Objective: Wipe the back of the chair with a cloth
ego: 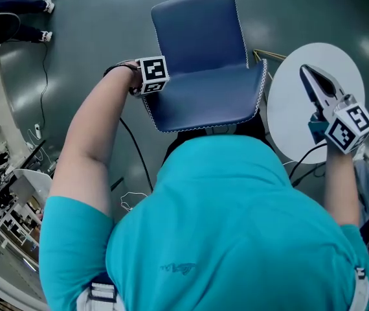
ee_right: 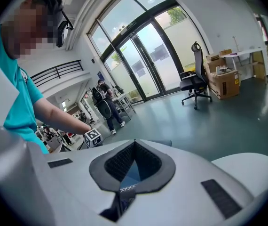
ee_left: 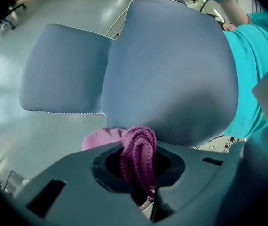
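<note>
The blue chair's backrest (ego: 204,99) stands right in front of me, its seat (ego: 197,31) beyond it. My left gripper (ego: 144,86) is at the backrest's left edge, shut on a purple cloth (ee_left: 138,149). A paler pink part of the cloth (ee_left: 101,138) bunches against the backrest (ee_left: 171,79), which fills the left gripper view, with the seat (ee_left: 63,69) to its left. My right gripper (ego: 305,70) hangs over a white round table (ego: 294,118) to the chair's right, away from the chair. Its jaws meet at the tips (ee_right: 134,142) with nothing between them.
A black cable (ego: 136,154) runs over the grey floor left of the chair. Cluttered desks (ego: 3,199) line the left edge, and a person's legs (ego: 16,5) show at top left. An office chair (ee_right: 195,86) and cardboard boxes (ee_right: 223,81) stand far off by glass doors.
</note>
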`<move>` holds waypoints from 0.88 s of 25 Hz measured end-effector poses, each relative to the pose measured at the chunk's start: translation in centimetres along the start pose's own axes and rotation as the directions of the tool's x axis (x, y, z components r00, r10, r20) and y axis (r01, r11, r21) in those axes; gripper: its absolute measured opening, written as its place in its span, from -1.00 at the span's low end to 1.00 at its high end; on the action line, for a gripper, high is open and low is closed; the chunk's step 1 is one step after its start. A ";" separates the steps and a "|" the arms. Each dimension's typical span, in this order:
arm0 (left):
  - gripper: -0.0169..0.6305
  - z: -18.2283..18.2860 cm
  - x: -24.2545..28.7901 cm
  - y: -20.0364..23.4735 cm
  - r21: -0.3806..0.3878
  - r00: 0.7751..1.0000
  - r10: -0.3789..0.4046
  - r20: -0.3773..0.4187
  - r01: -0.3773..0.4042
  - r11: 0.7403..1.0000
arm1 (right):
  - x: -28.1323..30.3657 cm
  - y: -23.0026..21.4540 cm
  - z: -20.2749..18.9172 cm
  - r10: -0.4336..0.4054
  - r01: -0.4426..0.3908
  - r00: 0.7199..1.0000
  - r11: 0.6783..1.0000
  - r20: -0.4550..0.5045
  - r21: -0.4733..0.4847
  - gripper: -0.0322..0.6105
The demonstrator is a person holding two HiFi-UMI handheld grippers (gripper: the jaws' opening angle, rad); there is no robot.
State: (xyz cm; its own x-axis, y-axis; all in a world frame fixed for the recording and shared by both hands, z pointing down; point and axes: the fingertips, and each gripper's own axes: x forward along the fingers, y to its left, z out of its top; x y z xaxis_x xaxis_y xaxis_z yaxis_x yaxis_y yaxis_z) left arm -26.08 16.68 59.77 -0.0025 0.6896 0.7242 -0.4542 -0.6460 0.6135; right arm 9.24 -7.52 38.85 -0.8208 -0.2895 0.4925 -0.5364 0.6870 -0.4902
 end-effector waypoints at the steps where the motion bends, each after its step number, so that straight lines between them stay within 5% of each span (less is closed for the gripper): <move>1: -0.77 0.2 0.3 0.0 -0.016 1.000 -0.012 -0.002 0.012 1.000 | -0.1 -0.2 -0.2 -0.002 0.002 1.000 1.000 -0.001 0.001 -0.92; 22: -0.77 2.7 1.2 -1.7 -0.124 0.999 -0.045 0.025 0.048 0.991 | -1.3 -0.4 -0.5 -0.011 0.011 1.000 1.000 0.009 -0.001 -0.92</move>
State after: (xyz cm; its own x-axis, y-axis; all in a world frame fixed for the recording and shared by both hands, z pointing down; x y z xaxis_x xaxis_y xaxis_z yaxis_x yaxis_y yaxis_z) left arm -22.90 17.75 60.41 0.0404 0.7093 0.7037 -0.5604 -0.5670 0.6037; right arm 10.60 -7.15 38.77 -0.8164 -0.3030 0.4916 -0.5454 0.6844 -0.4838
